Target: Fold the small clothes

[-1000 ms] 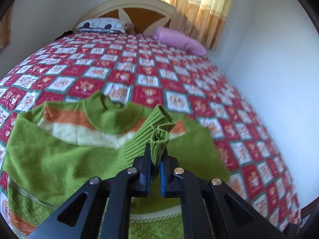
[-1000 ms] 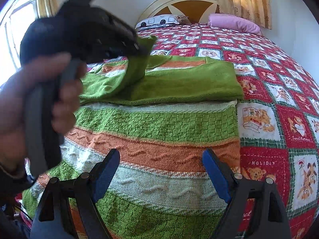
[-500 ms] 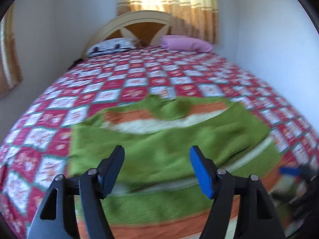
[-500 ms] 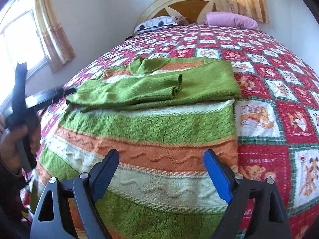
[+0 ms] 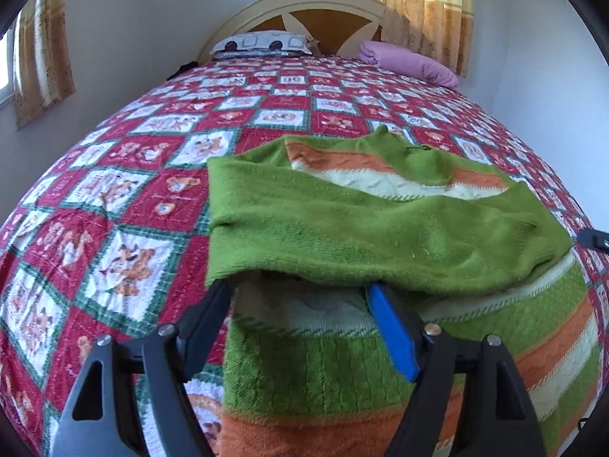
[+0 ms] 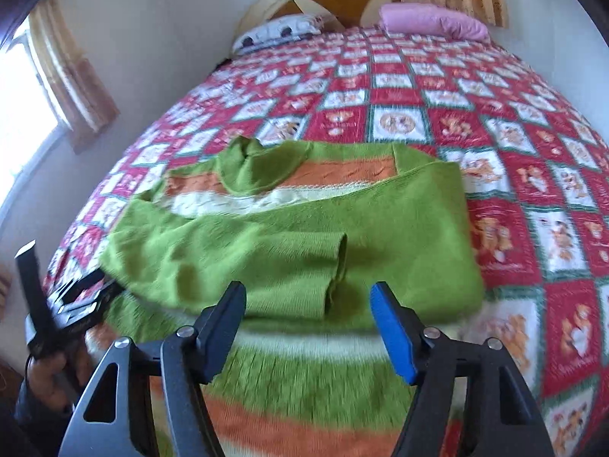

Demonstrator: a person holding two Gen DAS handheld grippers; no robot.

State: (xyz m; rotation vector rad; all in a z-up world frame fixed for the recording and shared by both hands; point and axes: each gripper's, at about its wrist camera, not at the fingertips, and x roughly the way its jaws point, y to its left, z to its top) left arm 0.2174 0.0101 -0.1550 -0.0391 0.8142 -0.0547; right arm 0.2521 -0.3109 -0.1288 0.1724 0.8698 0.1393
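Both claws spread wide over the green sweater on the bed.

My left claw [image 5: 300, 297] has its jaws wide apart with nothing between them, its tips tucked just under the near edge of the folded-over green sleeves at the sweater's [image 5: 380, 236] left side. My right claw [image 6: 308, 301] is likewise wide, gripping nothing, low over the striped lower body of the sweater [image 6: 304, 236], below the sleeve cuff [image 6: 340, 262]. The sweater lies flat on the red patchwork bedspread [image 5: 114, 198], collar toward the headboard [image 5: 304, 19], sleeves folded across its chest.
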